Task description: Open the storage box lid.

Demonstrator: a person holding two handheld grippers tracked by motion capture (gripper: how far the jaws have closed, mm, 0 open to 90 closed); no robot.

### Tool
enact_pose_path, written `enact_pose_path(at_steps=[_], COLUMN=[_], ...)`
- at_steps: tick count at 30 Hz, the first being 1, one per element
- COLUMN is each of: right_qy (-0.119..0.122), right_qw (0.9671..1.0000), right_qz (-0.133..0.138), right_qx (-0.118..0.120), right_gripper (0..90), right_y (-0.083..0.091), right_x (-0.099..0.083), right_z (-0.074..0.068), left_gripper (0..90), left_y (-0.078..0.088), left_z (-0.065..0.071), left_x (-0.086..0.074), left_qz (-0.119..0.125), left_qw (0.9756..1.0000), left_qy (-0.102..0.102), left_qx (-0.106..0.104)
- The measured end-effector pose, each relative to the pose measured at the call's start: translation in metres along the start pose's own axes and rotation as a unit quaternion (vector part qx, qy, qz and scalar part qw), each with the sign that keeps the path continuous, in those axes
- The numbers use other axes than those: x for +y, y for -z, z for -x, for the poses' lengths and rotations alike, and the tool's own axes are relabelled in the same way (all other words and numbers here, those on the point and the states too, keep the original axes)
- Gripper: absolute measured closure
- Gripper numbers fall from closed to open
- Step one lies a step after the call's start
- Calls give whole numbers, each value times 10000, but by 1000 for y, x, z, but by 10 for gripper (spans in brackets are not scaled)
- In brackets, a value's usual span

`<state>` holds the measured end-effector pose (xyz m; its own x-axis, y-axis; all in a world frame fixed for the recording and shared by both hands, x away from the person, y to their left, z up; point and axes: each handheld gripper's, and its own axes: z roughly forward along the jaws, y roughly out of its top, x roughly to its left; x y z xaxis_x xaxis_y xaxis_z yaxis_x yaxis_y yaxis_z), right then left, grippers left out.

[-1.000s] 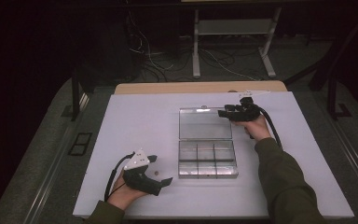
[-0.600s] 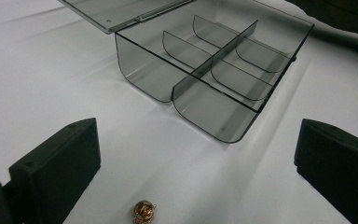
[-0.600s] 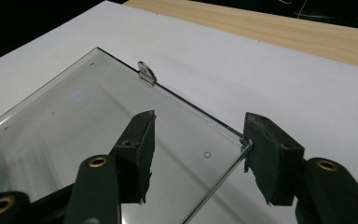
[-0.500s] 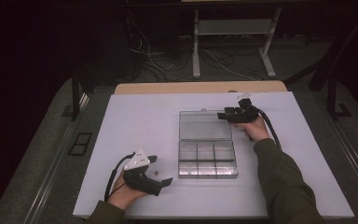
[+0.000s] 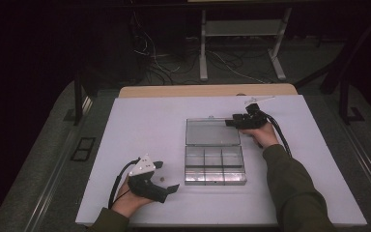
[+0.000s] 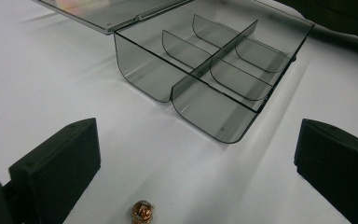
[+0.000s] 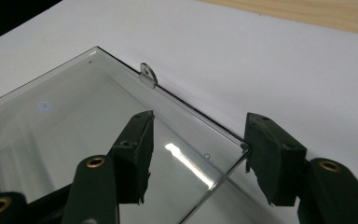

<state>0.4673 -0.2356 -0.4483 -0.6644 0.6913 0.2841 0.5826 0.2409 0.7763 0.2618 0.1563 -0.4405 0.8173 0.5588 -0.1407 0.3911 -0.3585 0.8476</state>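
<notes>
A clear plastic compartment box (image 5: 215, 166) lies open on the white table, its lid (image 5: 211, 132) folded flat on the far side. My right gripper (image 5: 228, 122) is at the lid's far right corner. In the right gripper view its jaws (image 7: 199, 123) stand apart, one over the lid (image 7: 74, 130) and one just outside the corner, without clamping it. My left gripper (image 5: 168, 176) rests open left of the box. A small copper bead (image 6: 142, 211) lies on the table between its jaws (image 6: 196, 177), with the divided tray (image 6: 214, 70) beyond.
The white table top (image 5: 140, 125) has bare room to the left and right of the box. A wooden strip (image 5: 207, 91) runs along its far edge. Beyond it, cables and a metal stand (image 5: 241, 29) sit on the dark floor. The lid has a small latch tab (image 7: 148, 74).
My right gripper has shifted slightly at the lid's far right corner. The left hand and the bead have not moved.
</notes>
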Motion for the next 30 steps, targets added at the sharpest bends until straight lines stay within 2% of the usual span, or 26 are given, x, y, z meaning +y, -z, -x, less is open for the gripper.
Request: enact_pose_path(at_steps=[25,30], right_qy=[-169,-114], right_qw=[9995,9993], right_qz=[-279,-346], right_qx=[51,7], right_gripper=[426,424], right_y=[-5,-5], right_x=[-7,-8], right_z=[4,4], left_gripper=[0,0], left_y=[0,0], left_z=[0,0], left_x=[0,0], left_qz=[-13,-2], left_qw=[10000,10000], left_qy=[5,6], left_qx=[-2,2])
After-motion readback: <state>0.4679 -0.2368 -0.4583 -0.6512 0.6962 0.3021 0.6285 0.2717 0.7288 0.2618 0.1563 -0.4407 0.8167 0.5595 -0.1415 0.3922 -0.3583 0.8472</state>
